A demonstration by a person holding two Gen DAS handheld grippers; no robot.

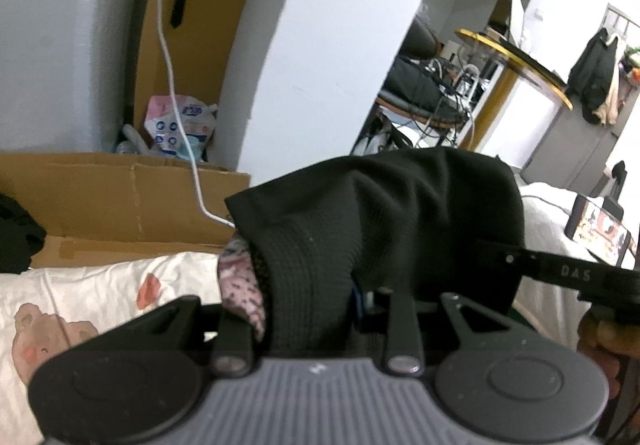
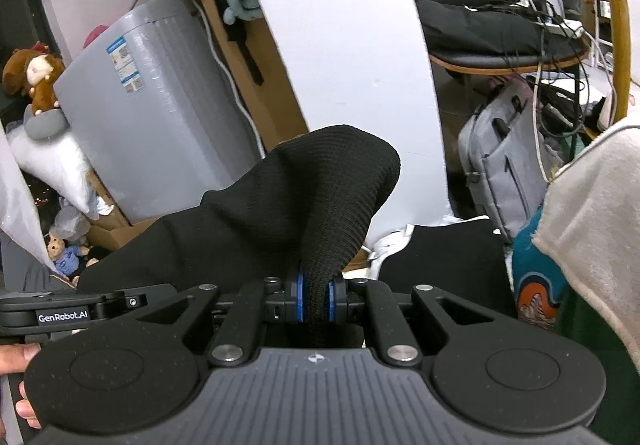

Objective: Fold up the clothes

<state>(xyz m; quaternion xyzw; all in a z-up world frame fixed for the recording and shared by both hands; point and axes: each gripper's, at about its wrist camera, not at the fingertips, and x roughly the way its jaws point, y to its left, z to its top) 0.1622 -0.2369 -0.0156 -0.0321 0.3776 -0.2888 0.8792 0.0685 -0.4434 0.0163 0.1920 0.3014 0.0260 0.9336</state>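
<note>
both tools hold the same black knit garment (image 2: 280,205) up in the air above the bed (image 1: 100,285). the right tool (image 2: 316,301) is clamped narrow on a ribbed edge of it, the cloth pinched between the 2 blue pads (image 2: 299,297) and rising in a hump toward 12 o'clock. the left tool (image 1: 320,309) is mostly buried under the cloth; its tips are hidden, but the fabric bunches right where they meet and drapes off them, so i judge it gripped there too, together with a bit of pink speckled cloth (image 1: 240,285) at 9 o'clock of the grip.

how far along: the garment is lifted and crumpled, with no flat fold showing anywhere. this fits a piece just raised to be shaken out, or one lifted mid-fold to bring one edge over another; the pictures do not settle which.

room: the printed bedsheet at 8 o'clock in the left view is open. a cardboard box (image 1: 120,197) and a white cable (image 1: 176,97) stand close at 10 to 11 o'clock, a phone (image 1: 600,229) sits at 3 o'clock, and in the right view a pale cloth (image 2: 592,213) crowds 3 o'clock.
</note>
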